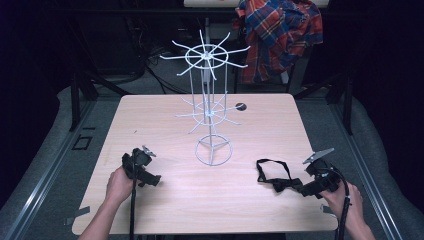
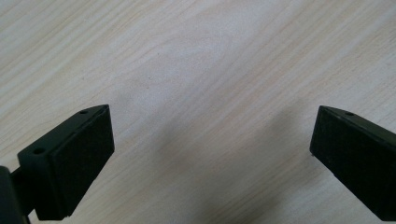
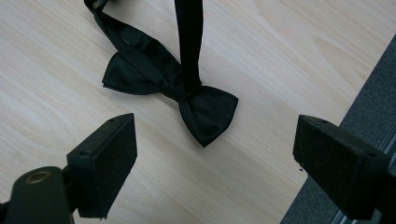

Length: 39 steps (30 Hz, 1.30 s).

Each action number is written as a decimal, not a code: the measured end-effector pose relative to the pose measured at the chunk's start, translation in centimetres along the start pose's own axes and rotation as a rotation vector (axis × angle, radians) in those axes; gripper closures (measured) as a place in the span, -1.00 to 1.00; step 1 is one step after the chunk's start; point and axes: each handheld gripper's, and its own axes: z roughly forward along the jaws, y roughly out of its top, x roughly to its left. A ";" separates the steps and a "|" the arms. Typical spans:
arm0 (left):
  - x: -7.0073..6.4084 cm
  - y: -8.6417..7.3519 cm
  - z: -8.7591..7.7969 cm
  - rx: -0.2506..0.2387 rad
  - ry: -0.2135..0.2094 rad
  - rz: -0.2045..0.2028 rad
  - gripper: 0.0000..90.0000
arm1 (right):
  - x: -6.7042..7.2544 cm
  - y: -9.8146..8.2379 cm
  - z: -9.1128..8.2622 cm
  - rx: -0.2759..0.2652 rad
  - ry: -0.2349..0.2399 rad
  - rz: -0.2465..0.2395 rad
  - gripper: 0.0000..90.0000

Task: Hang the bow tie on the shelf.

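Note:
A black bow tie (image 1: 281, 183) with its strap looped lies flat on the wooden table (image 1: 165, 130) at the front right. In the right gripper view the bow tie (image 3: 187, 98) sits just beyond my right gripper (image 3: 215, 154), whose jaws stand wide apart with nothing between them. From above, the right gripper (image 1: 307, 189) is held beside the tie's right end. My left gripper (image 1: 150, 177) hovers over the front left of the table; in its own view the left gripper (image 2: 212, 140) is open above bare wood. A white wire rack (image 1: 211, 100) with radial hooks stands mid-table.
A plaid shirt (image 1: 280, 35) hangs behind the table's far edge. A small dark round hole (image 1: 241, 106) is set in the tabletop near the back. Grey floor and metal rails border both sides of the table.

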 end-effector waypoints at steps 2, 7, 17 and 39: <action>0.0 0.1 0.1 0.005 0.002 0.005 -1.00 | 0.1 -0.1 0.0 -0.002 -0.001 -0.003 -0.70; -0.3 0.2 0.0 -0.004 0.010 0.016 -1.00 | 0.0 0.0 0.1 0.010 0.001 -0.008 -0.70; 0.0 -0.3 -0.8 -0.020 0.023 0.005 -1.00 | 0.3 0.3 -0.1 0.019 0.010 -0.006 -0.72; -0.2 -0.2 -1.1 -0.035 0.020 0.024 -1.00 | 0.6 0.7 0.5 0.024 0.039 0.002 -0.73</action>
